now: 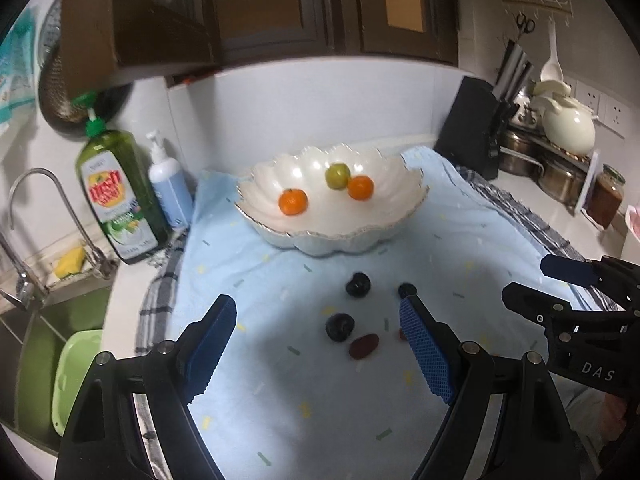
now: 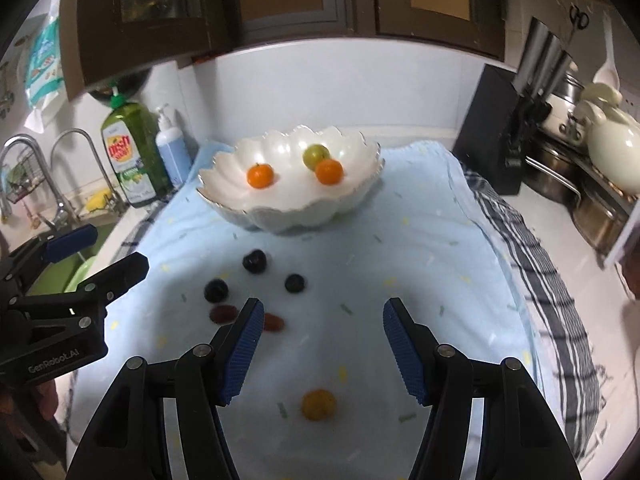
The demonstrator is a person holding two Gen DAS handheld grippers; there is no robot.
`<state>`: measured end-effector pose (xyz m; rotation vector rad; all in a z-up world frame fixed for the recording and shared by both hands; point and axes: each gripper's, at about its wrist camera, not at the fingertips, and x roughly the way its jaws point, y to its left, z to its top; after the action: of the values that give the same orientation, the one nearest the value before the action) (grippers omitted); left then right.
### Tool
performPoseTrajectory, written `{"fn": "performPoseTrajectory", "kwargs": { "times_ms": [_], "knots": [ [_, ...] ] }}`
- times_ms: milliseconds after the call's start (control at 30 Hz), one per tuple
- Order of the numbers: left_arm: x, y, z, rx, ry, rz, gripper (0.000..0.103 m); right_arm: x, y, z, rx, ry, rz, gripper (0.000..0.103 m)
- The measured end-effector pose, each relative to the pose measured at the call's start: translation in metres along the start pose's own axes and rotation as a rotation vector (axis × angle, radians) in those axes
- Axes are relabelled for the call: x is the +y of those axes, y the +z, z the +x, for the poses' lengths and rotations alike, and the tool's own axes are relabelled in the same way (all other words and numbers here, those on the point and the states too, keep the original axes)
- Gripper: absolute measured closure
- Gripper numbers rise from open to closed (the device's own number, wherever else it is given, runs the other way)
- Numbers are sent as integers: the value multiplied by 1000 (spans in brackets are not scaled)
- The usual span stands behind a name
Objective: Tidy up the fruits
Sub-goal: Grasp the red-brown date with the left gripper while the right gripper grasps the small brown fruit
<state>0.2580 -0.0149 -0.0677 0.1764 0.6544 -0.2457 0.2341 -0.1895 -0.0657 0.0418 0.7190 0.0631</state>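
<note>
- Looking along your left gripper, its jaws stand apart with nothing held, above dark plums on the blue cloth; the white bowl holds two oranges.
- Your right gripper also gapes, gripping nothing, a yellow fruit lying on the cloth below its jaws.

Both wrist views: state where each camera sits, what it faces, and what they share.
Left wrist: on the left gripper, facing down at dark plums; the right gripper shows at right.
Right wrist: on the right gripper, over a yellow fruit; the left gripper shows at left.
Shared: white bowl, blue cloth.
</note>
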Motion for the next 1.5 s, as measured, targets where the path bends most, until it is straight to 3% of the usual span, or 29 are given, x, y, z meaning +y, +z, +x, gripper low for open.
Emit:
{"fn": "performPoseTrajectory", "kwargs": {
  "times_ms": [467, 1000, 1267, 1333, 1500],
  "knots": [
    [-17, -19, 41, 80, -47, 57, 29, -1, -35, 16, 70, -36, 40, 41],
    [-34, -38, 81, 171, -118, 75, 56, 0, -60, 35, 133, -6, 56, 62],
    [-34, -45, 94, 210, -131, 37, 62, 2, -61, 40, 149, 11, 50, 70],
    [-33, -46, 96, 215, -124, 33, 66, 2, -62, 41, 153, 6, 44, 75],
    [-32, -47, 98, 218, -109, 26, 79, 2, -62, 41, 157, 6, 38, 76]
  ]
}}
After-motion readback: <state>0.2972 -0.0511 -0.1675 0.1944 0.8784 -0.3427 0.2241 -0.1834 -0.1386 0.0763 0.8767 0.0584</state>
